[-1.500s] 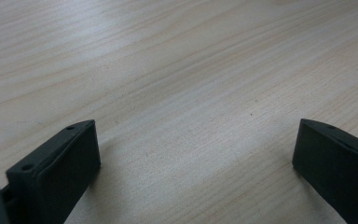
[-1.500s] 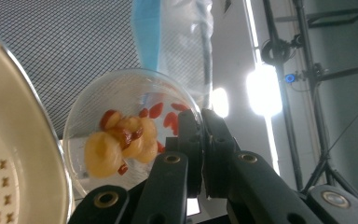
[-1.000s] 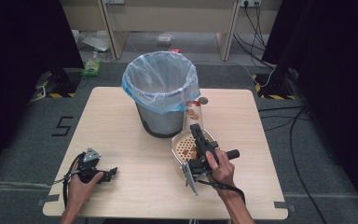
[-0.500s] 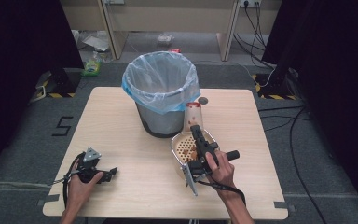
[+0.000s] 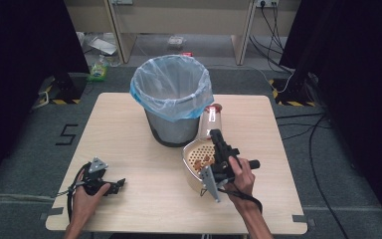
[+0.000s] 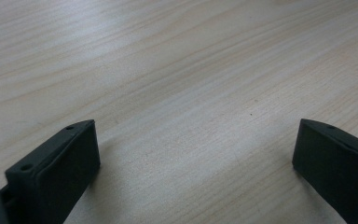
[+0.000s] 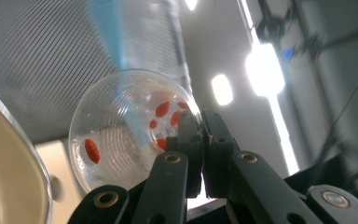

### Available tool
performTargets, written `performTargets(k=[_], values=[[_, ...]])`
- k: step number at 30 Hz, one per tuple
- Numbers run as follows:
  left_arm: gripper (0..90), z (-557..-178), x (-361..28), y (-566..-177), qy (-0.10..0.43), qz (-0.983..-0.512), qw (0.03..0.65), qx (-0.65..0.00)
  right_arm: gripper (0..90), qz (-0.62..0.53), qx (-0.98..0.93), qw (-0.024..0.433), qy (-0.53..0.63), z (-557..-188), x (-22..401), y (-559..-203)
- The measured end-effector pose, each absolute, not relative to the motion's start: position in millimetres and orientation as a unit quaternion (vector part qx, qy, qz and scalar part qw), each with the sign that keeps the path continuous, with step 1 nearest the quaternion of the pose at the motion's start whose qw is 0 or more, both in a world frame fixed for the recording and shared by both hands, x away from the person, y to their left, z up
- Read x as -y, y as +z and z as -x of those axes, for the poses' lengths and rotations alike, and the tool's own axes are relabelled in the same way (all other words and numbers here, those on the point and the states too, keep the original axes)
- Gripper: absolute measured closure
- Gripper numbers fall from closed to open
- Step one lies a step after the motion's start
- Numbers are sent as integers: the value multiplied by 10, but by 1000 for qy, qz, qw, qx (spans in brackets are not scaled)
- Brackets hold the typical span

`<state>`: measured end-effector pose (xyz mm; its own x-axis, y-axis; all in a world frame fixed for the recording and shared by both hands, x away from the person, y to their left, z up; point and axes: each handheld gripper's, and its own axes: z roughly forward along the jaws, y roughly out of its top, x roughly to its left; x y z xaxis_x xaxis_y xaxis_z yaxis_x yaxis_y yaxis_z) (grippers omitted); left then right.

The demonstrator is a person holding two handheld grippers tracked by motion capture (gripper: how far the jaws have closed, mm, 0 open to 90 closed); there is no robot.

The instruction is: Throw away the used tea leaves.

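While the right gripper (image 5: 214, 133) pinches the wall of a clear plastic cup (image 5: 209, 121) just beside the lined bin (image 5: 171, 94), seemingly tilted, red bits could spill onto the table (image 5: 129, 124); left gripper (image 5: 110, 185) rests wide open.

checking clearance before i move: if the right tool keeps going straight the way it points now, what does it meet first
Probably the trash bin. The right tool is shut on the rim of a clear plastic cup and points up the table at the bin's bagged side, just beyond the cup. Depth is unclear, so it might pass the bin's right edge.
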<state>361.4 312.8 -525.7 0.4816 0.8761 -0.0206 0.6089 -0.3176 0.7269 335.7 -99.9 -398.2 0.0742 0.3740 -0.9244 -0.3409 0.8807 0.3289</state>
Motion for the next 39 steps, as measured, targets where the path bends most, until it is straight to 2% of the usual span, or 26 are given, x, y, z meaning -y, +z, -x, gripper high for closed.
performTargets(k=[2, 4, 7, 14, 23, 39], values=[[0, -3615, -3129, -5257, 193, -788, 346, -471, 880, -71, -645, 694, 311, -3380, 1068, -3822], [0, -3616, -3130, -5257, 192, -788, 346, -471, 880, -82, -646, 687, 324, -3387, 1088, -3782], [0, -3616, -3130, -5257, 192, -788, 346, -471, 879, -143, -653, 641, 379, -3437, 1171, -3643], [0, -3616, -3130, -5257, 192, -788, 346, -471, 879, -192, -659, 601, 411, -3522, 1306, -3552], [0, -3617, -3130, -5257, 192, -788, 346, -471, 879, -220, -647, 596, 421, -3672, 1482, -3302], [0, -3622, -3131, -5257, 192, -788, 345, -471, 879, -227, -649, 596, 415, -4125, 1384, -2740]])
